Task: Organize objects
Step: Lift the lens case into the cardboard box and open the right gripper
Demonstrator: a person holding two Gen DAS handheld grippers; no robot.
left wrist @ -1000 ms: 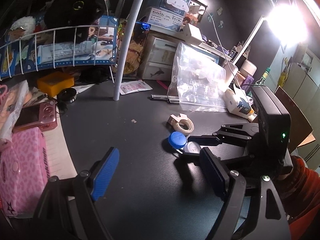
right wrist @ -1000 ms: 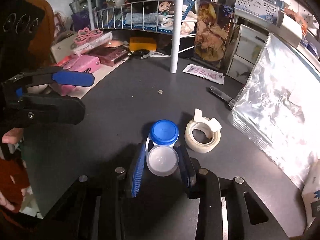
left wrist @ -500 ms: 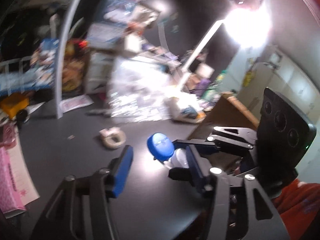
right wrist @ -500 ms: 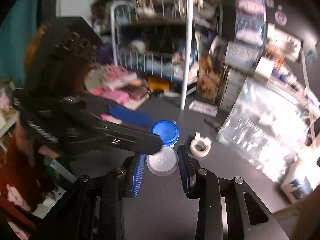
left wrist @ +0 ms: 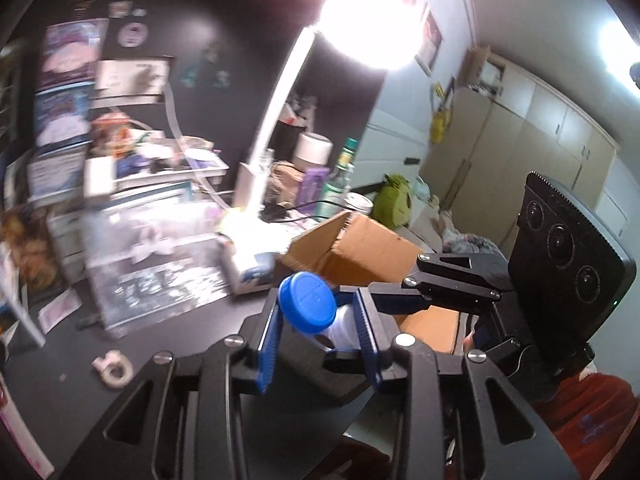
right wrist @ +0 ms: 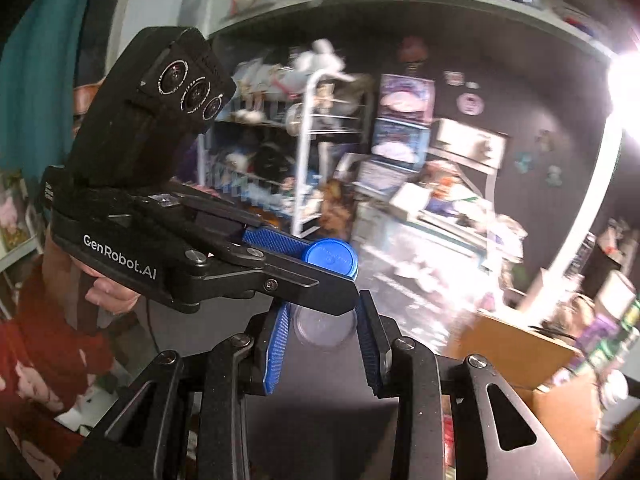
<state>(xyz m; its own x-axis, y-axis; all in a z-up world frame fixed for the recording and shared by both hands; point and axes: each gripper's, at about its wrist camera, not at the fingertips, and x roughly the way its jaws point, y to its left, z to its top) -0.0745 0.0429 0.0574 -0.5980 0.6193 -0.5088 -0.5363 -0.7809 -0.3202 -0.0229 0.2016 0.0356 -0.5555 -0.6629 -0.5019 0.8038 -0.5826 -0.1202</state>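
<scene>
With the small bottle (left wrist: 340,326) lifted off the worktop (left wrist: 168,360), our right tool (right wrist: 324,330) clenched on its smooth, light, stiff body and our left tool (left wrist: 316,320), jaws just closing, around its blue cap (left wrist: 307,302), we judge a firm body grip wise.

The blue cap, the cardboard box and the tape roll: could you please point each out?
blue cap (left wrist: 307,301), left wrist view, top face.
cardboard box (left wrist: 372,248), left wrist view, inner flap.
tape roll (left wrist: 114,369), left wrist view, ring's rim.

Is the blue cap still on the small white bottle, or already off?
On. The blue cap sits on the white bottle; the left gripper has just closed on the cap and the right gripper clamps the body.
</scene>
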